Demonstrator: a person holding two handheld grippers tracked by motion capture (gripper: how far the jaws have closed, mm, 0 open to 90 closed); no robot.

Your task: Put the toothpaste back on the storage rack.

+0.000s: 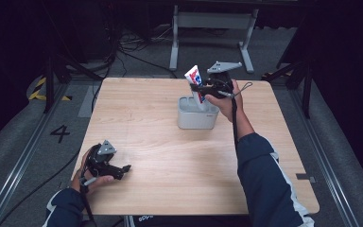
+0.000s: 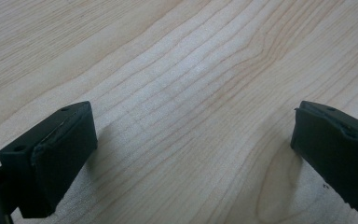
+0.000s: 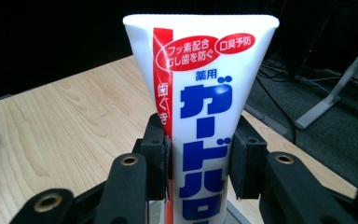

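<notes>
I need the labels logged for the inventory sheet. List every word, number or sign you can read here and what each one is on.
"フッ素配合 むし歯を防ぐ": red oval on the toothpaste tube, held in the right claw.
"口臭予防": small red oval on the tube.
"薬用": blue, mid tube.
"ガードハロ": large blue letters down the tube, cut off below.
"歯ぐき": white on the tube's red stripe, cut off below.
"4": painted on the floor.
Print below the table edge: too blurred to read.

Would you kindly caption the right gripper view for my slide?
Right gripper clamps a white toothpaste tube upright above the wooden table.
</notes>
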